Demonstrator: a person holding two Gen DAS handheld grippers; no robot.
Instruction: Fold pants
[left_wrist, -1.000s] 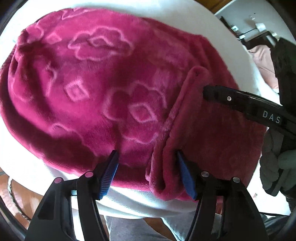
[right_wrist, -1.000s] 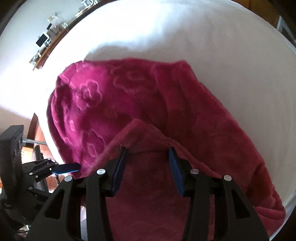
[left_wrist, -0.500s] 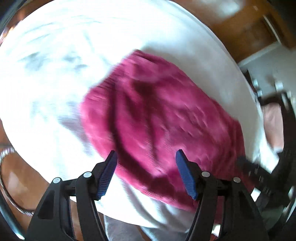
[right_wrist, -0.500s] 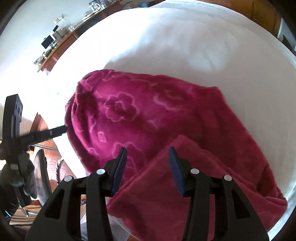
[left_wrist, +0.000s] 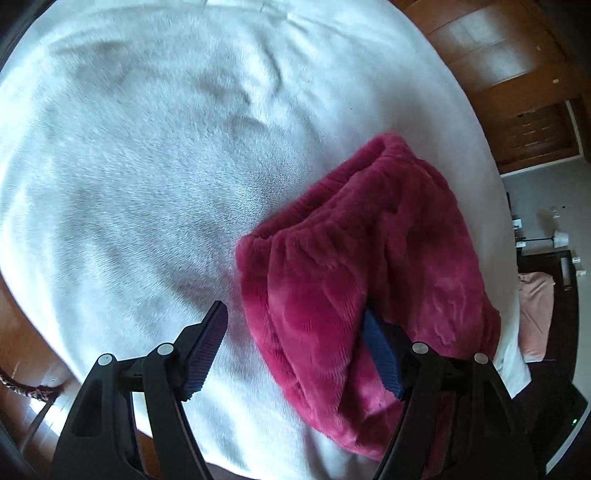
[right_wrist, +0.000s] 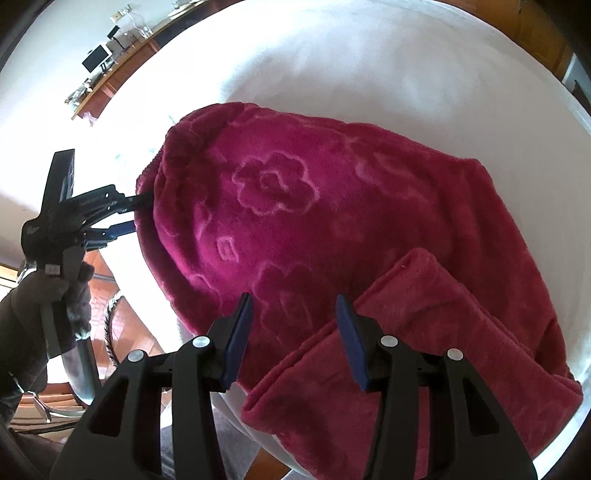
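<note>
Magenta fleece pants (left_wrist: 369, 258) with a raised flower pattern lie on a white bed sheet (left_wrist: 147, 166). In the right wrist view the pants (right_wrist: 314, 206) fill the middle, and a folded-over flap (right_wrist: 424, 332) lies on them at lower right. My left gripper (left_wrist: 293, 354) is at the gathered end of the pants, its jaws opening. That end sits between them: the right pad is against the fleece and the left pad is free over the sheet. The same left gripper (right_wrist: 127, 216) shows at the pants' left end, held by a gloved hand (right_wrist: 55, 288). My right gripper (right_wrist: 295, 341) hovers open above the pants beside the flap.
The white sheet (right_wrist: 369, 55) spreads wide to the left and far side of the pants. Wooden floor (left_wrist: 22, 332) and wooden cabinets (left_wrist: 517, 92) border the bed. A pink cloth (left_wrist: 535, 310) lies beyond the right edge. A shelf with devices (right_wrist: 103, 70) stands far left.
My left gripper let go of the fold it straddled, swung sideways and rolled, and now stands wider at the gathered end. The right gripper drew back a little, so more of the pants shows.
</note>
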